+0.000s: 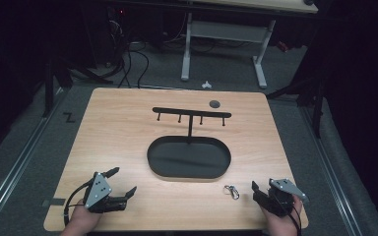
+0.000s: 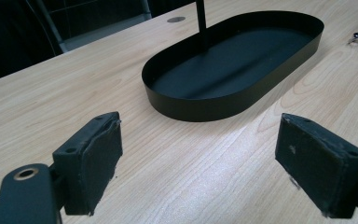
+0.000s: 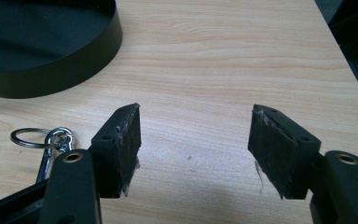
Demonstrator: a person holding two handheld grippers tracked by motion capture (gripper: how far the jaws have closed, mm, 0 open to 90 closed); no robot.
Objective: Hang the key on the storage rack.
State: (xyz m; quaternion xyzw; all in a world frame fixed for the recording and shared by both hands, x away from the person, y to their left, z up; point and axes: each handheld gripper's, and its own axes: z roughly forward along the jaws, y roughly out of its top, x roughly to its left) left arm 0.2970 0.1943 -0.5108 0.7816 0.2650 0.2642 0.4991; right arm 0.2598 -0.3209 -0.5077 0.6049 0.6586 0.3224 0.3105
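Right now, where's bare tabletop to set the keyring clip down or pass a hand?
Free: the left strip between the oval tray and the table edge, and the far corners beside the hook rack. Tighter: the near right, where the keyring clip lies between the tray and the open right gripper.

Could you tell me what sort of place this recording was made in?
Probably a lab or workshop test bench: a light wooden tabletop holding a black oval metal tray with a hook stand, cables on the grey floor, and a white-legged workbench behind.

A lab or workshop: a bare wooden table [image 1: 128, 128] on grey carpet, loose cables [image 1: 128, 64] and another desk frame [image 1: 226, 44] behind.
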